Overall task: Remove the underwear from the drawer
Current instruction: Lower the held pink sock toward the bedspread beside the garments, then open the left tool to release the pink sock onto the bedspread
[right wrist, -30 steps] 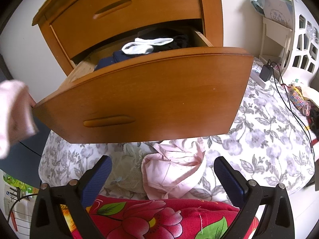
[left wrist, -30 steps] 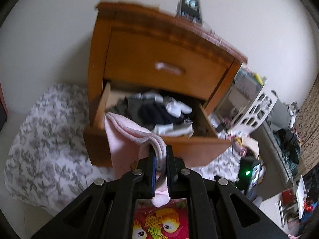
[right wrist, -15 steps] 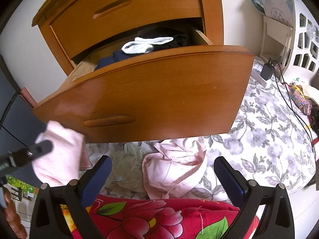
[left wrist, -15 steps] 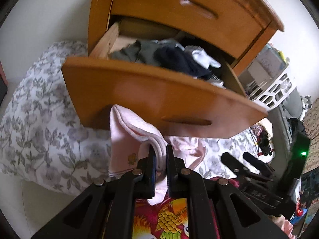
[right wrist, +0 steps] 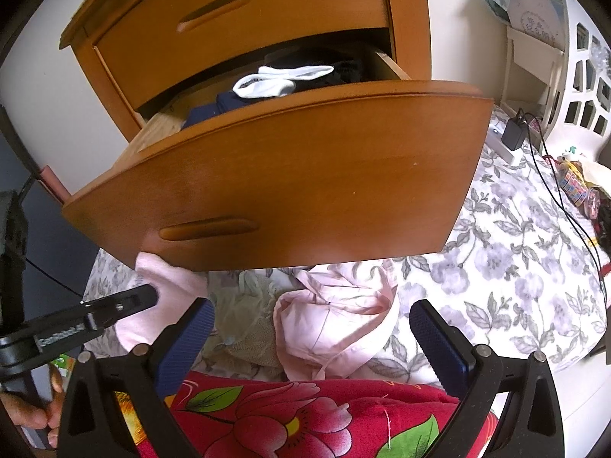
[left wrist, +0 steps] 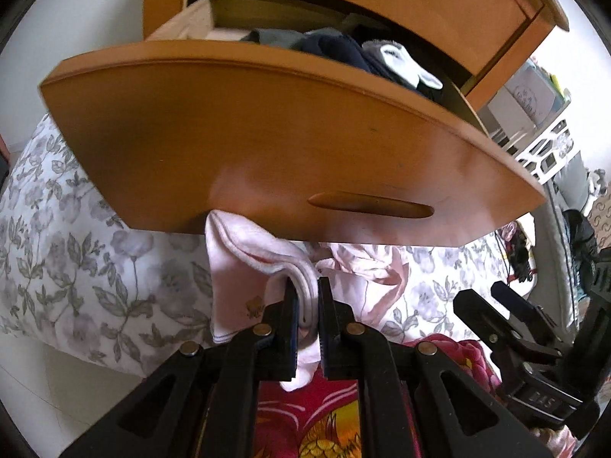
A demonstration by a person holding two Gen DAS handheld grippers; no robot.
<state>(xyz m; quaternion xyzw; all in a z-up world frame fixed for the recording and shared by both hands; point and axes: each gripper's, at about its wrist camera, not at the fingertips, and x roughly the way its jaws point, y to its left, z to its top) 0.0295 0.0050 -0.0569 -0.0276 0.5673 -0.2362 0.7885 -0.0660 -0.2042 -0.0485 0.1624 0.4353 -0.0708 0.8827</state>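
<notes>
My left gripper (left wrist: 305, 286) is shut on a pale pink piece of underwear (left wrist: 244, 267), which hangs just below the front of the open wooden drawer (left wrist: 267, 141). The right wrist view shows that same gripper (right wrist: 147, 297) from the side with the pink underwear (right wrist: 168, 282) in it. Dark and white clothes (left wrist: 366, 57) still fill the drawer. My right gripper (right wrist: 311, 324) stands open over another pink garment (right wrist: 336, 324) and a beige lace one (right wrist: 244, 328) that lie on the floral bedding (right wrist: 515, 267).
The nightstand's upper drawer (right wrist: 236, 15) is closed. A white basket and shelf (right wrist: 565, 61) stand to the right, with a charger and cable (right wrist: 515, 133) on the bedding. A red flowered blanket (right wrist: 305, 420) lies near the cameras. A hand (right wrist: 34, 412) holds the left tool.
My left gripper has sunk from over the drawer's rim to below its front, carrying the pink underwear down with it. The right gripper has not moved.
</notes>
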